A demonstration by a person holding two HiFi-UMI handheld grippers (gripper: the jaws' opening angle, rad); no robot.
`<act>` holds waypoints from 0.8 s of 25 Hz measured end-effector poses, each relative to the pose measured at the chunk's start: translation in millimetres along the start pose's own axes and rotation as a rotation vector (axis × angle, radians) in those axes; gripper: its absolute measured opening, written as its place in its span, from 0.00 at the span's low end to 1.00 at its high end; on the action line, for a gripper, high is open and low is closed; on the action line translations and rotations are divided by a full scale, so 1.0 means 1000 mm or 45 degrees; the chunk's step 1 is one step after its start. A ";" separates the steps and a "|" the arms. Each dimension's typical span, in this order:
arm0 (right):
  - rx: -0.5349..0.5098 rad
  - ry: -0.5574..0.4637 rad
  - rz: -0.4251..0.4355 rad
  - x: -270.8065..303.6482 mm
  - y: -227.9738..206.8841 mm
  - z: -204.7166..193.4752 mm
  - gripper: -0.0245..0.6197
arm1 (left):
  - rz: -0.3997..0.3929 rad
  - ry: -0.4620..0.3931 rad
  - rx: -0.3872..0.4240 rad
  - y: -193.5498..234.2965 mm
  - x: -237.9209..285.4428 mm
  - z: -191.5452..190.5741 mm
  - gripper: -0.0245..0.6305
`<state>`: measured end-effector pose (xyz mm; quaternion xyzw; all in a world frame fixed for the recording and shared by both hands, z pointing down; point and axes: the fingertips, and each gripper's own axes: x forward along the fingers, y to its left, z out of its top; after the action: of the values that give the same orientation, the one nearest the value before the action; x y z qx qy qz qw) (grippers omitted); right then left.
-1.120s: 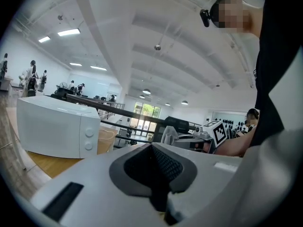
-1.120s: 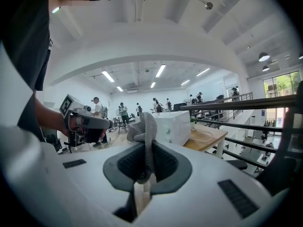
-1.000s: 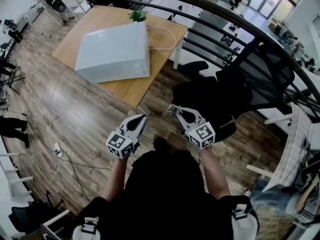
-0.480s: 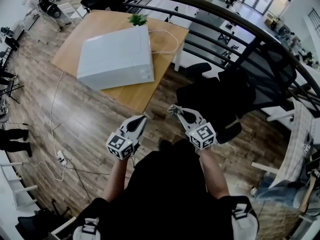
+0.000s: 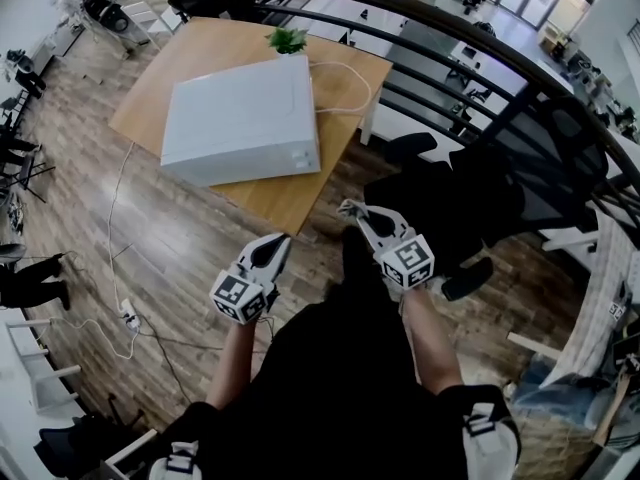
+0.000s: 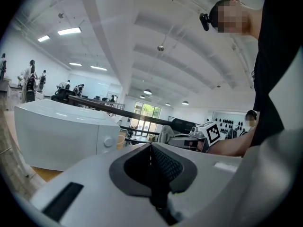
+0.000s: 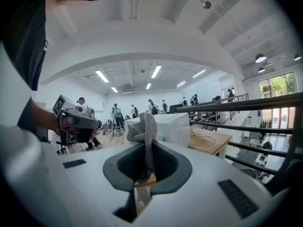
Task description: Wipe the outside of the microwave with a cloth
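Observation:
A white microwave [image 5: 240,118] sits on a wooden table [image 5: 290,193] ahead of me, its knob side [image 6: 108,142] showing in the left gripper view. My right gripper [image 5: 350,211] is shut on a grey cloth [image 7: 145,126], which sticks up between its jaws; the microwave [image 7: 165,126] lies beyond it, some way off. My left gripper [image 5: 274,248] is shut with nothing in it, jaws closed together [image 6: 151,148]. Both grippers hang in front of my body, short of the table's near corner. Each gripper shows in the other's view: the right gripper [image 6: 208,134] and the left gripper [image 7: 71,117].
A small green plant [image 5: 287,38] and a looped white cable [image 5: 345,83] are on the table behind the microwave. A black office chair [image 5: 470,203] stands right of me, a dark railing [image 5: 450,53] curves beyond. A power strip [image 5: 128,318] with cords lies on the wooden floor.
The table and microwave have drawn nearer and shifted slightly right in the head view as I step forward. Both grippers keep their pose, the right still holding the cloth.

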<state>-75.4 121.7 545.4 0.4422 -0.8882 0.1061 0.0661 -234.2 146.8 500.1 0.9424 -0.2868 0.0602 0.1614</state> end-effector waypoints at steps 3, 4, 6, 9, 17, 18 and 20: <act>0.001 0.005 0.024 0.020 -0.014 0.008 0.06 | 0.041 0.000 -0.008 0.018 0.007 0.008 0.04; 0.000 0.010 0.034 0.027 -0.018 0.010 0.06 | 0.054 0.000 -0.010 0.024 0.010 0.012 0.04; 0.002 0.019 0.058 0.044 -0.027 0.014 0.06 | 0.076 -0.001 0.002 0.040 0.019 0.021 0.04; 0.014 0.025 0.087 0.069 -0.050 0.017 0.06 | 0.081 0.009 0.045 0.062 0.044 0.033 0.04; 0.062 0.094 0.192 0.122 -0.090 0.007 0.06 | 0.120 0.040 0.028 0.095 0.099 0.064 0.04; 0.064 0.099 0.211 0.128 -0.092 0.007 0.06 | 0.130 0.039 0.020 0.098 0.104 0.065 0.04; 0.069 0.106 0.252 0.140 -0.094 0.008 0.06 | 0.153 0.038 0.000 0.104 0.112 0.069 0.04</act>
<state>-84.2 -43.7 579.4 0.3492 -0.9207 0.1545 0.0802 -197.9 -16.3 486.5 0.9225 -0.3403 0.0838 0.1617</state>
